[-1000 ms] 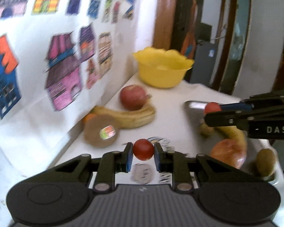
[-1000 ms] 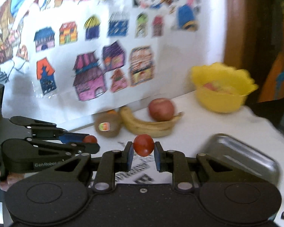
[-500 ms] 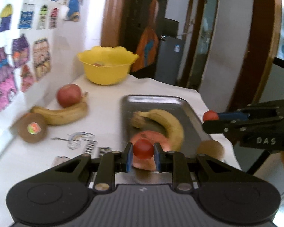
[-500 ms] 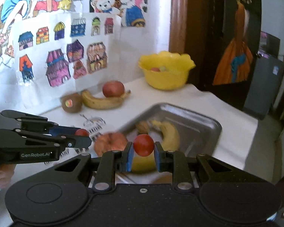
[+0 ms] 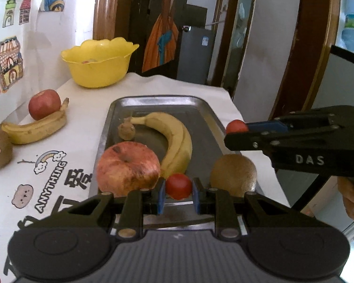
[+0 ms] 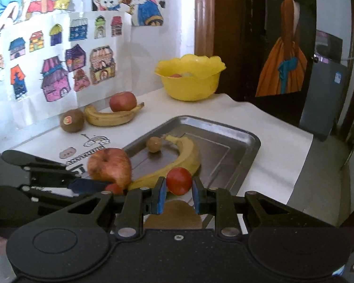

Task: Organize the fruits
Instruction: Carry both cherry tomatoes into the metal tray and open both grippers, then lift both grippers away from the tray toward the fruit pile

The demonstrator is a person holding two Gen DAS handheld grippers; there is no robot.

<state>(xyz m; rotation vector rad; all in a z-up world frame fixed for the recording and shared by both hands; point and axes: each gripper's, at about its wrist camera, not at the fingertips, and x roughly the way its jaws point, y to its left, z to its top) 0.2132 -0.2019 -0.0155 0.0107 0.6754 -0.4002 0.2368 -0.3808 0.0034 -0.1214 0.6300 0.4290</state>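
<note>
Fruits half sorted: you clench a small red fruit in each gripper above the tray

Left gripper [image 5: 178, 189] grips a red fruit [image 5: 178, 186] low in its frame, over the metal tray [image 5: 153, 100] holding a banana [image 5: 174, 139], big apple [image 5: 127, 168], kiwi [image 5: 233, 174] and a small brown fruit [image 5: 126, 131]; right gripper [image 6: 178, 187] grips its own red fruit [image 6: 179, 180]. You seem to be carrying both in; next, lower onto bare tray and release. Only the left view shows your hand [image 5: 352, 193] at right; only the right view shows fruit inside the yellow bowl [image 6: 190, 80], upper centre
</note>
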